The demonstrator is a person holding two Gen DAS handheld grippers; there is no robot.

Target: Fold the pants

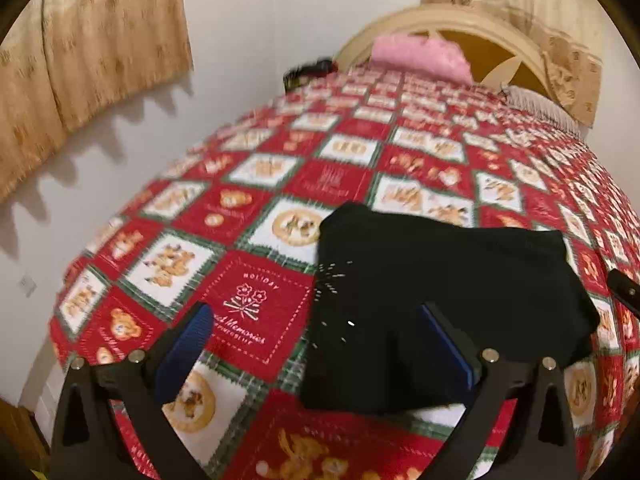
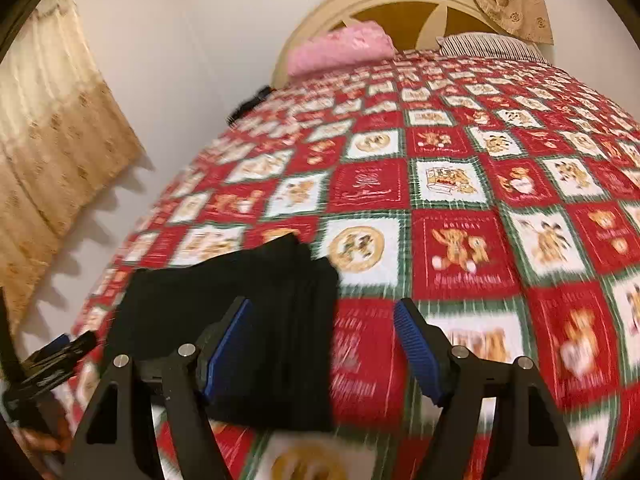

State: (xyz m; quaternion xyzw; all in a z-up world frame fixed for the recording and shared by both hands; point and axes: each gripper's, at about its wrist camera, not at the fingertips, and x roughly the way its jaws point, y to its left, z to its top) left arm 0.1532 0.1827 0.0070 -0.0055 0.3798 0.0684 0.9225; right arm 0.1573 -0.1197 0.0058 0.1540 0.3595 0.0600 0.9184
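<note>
The black pants (image 1: 440,300) lie folded into a compact rectangle on the red patchwork bedspread (image 1: 256,316). My left gripper (image 1: 316,320) is open and empty, held above the left edge of the folded pants. In the right wrist view the pants (image 2: 248,312) lie at lower left, and my right gripper (image 2: 324,320) is open and empty above their right edge. The left gripper (image 2: 52,356) shows at the far left of the right wrist view, and part of the right gripper (image 1: 624,288) shows at the right edge of the left wrist view.
A pink pillow (image 1: 420,56) and a striped pillow (image 2: 488,46) lie by the cream headboard (image 1: 452,24). A dark object (image 1: 308,70) sits at the bed's far left edge. A white wall and beige curtains (image 1: 96,52) run along the left side.
</note>
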